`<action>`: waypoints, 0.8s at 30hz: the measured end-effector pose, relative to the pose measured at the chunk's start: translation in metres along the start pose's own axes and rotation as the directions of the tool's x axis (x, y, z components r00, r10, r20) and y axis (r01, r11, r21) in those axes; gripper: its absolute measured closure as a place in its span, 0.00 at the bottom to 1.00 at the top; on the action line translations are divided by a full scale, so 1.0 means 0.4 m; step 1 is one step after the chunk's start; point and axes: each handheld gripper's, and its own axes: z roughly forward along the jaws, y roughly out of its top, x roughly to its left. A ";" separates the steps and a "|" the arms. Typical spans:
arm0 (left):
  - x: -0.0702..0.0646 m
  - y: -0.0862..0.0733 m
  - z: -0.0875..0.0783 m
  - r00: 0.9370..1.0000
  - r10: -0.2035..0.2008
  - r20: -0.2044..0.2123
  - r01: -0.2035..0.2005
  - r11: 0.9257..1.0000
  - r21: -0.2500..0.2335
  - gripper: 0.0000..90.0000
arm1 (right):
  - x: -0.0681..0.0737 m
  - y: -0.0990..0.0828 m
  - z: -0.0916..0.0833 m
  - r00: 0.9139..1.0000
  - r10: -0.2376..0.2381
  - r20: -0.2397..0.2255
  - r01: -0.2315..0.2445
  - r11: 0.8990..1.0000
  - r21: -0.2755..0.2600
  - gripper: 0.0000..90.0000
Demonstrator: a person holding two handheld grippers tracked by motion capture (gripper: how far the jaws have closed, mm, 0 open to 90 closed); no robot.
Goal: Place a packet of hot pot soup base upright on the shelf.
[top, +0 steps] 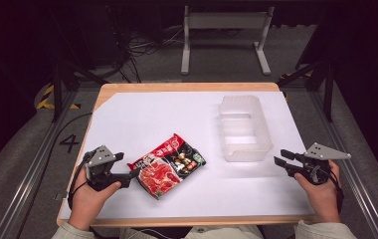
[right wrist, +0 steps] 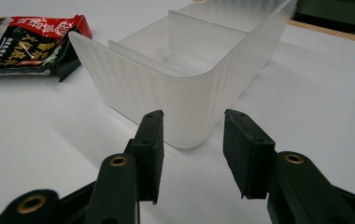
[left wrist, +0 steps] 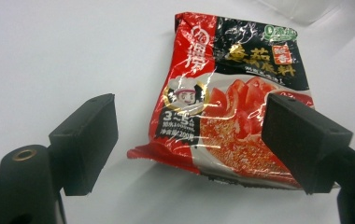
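A: High view: the left gripper (top: 133,174) lay at the near-left of the white table (top: 127,119), its jaws spread and their tips just at the near end of the red-and-black food packet (top: 167,165), which rested flat near the table's middle. The right gripper (top: 279,160) hovered near the translucent plastic bin (top: 244,128), jaws parted with nothing between them.

B: Where did the risk lie?

A: Left gripper view: the packet (left wrist: 231,93) sat between and beyond the open jaws, and its near sealed edge curled slightly off the surface. A low approach would probably push the glossy film ahead of the jaws instead of catching it. The packet could slide or turn.

B: And if the jaws did close?

A: A bite on the thin seam alone might slip, since the film looked slick, and the filled body would then sag or drop on the way to the bin.

B: What about the right side?

A: Right gripper view: the jaws stood apart just short of the bin's rounded near corner (right wrist: 185,93), not touching it. The bin looked light. A nudge there could shift it and spoil any placement. The divider inside (right wrist: 175,28) also narrowed each compartment, so a tilted packet might catch on the rim.
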 end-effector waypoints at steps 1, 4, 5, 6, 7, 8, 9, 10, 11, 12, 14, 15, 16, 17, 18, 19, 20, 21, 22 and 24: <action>-0.003 0.007 -0.001 1.000 -0.004 0.000 0.004 1.000 -0.003 0.22 | 0.000 0.000 -0.001 1.000 -0.003 0.003 0.003 1.000 -0.004 0.64; -0.006 0.035 0.000 1.000 0.006 0.021 -0.006 1.000 0.002 0.21 | 0.000 0.000 -0.003 1.000 -0.001 0.001 0.001 1.000 -0.023 0.63; -0.006 0.043 0.002 1.000 0.011 0.028 -0.011 1.000 0.001 0.21 | 0.000 0.001 -0.003 1.000 0.000 0.002 0.000 1.000 -0.029 0.62; -0.008 0.050 0.004 0.999 0.010 0.030 -0.010 1.000 0.004 0.21 | 0.000 0.001 -0.003 1.000 0.000 0.002 0.000 1.000 -0.031 0.62; -0.007 0.056 0.005 0.999 0.016 0.033 -0.016 1.000 0.005 0.21 | 0.000 0.002 -0.003 1.000 -0.003 0.002 0.003 1.000 -0.031 0.62; -0.006 0.061 0.007 0.999 0.018 0.037 -0.019 1.000 0.008 0.21 | 0.000 0.002 -0.003 1.000 -0.003 0.002 0.003 0.999 -0.032 0.62; -0.005 0.066 0.009 0.999 0.018 0.044 -0.019 1.000 0.010 0.21 | 0.000 0.002 -0.003 1.000 -0.004 0.001 0.004 0.999 -0.033 0.61; -0.003 0.071 0.011 0.998 0.022 0.055 -0.023 1.000 0.016 0.21 | 0.000 0.002 -0.004 1.000 -0.001 0.001 0.001 0.999 -0.033 0.61; -0.003 0.071 0.011 0.998 0.022 0.055 -0.023 1.000 0.016 0.21 | -0.001 0.001 -0.006 1.000 0.000 0.000 0.000 0.999 -0.036 0.61; 0.000 0.076 0.013 0.998 0.031 0.060 -0.033 0.999 0.024 0.21 | -0.001 0.001 -0.006 1.000 0.000 0.000 0.000 0.999 -0.036 0.61; 0.004 0.086 0.017 0.997 0.032 0.065 -0.034 0.999 0.027 0.21 | -0.002 -0.001 -0.009 1.000 0.009 -0.003 -0.009 0.999 -0.041 0.60; 0.007 0.092 0.021 0.997 0.038 0.065 -0.040 0.999 0.022 0.21 | -0.003 -0.002 -0.010 1.000 0.012 -0.005 -0.012 0.999 -0.041 0.60; 0.010 0.098 0.025 0.997 0.043 0.067 -0.044 0.999 0.015 0.21 | -0.004 -0.003 -0.011 1.000 0.010 -0.004 -0.010 0.999 -0.041 0.60; 0.013 0.105 0.029 0.996 0.044 0.071 -0.045 0.999 0.010 0.21 | -0.003 -0.004 -0.011 1.000 0.013 -0.003 -0.013 0.999 -0.040 0.59; 0.016 0.113 0.034 0.996 0.038 0.076 -0.038 0.999 0.007 0.21 | -0.004 -0.004 -0.011 1.000 0.015 -0.003 -0.015 0.999 -0.038 0.59; 0.019 0.120 0.037 0.996 0.033 0.079 -0.034 0.999 0.007 0.21 | -0.004 -0.005 -0.010 1.000 0.014 -0.003 -0.014 0.999 -0.036 0.59; 0.021 0.126 0.040 0.996 0.032 0.081 -0.032 0.999 0.000 0.21 | -0.005 -0.005 -0.010 1.000 0.011 -0.003 -0.011 0.999 -0.036 0.58; 0.023 0.133 0.043 0.996 0.036 0.083 -0.036 0.999 -0.002 0.21 | -0.007 -0.004 -0.010 1.000 0.006 0.000 -0.006 0.999 -0.040 0.58; 0.025 0.140 0.047 0.996 0.044 0.081 -0.043 0.999 -0.006 0.21 | -0.010 -0.003 -0.010 1.000 0.001 0.004 -0.001 0.999 -0.043 0.58; 0.024 0.157 0.056 0.995 0.057 0.082 -0.057 0.998 -0.003 0.20 | -0.014 -0.003 -0.009 1.000 -0.007 0.015 0.007 0.999 -0.037 0.57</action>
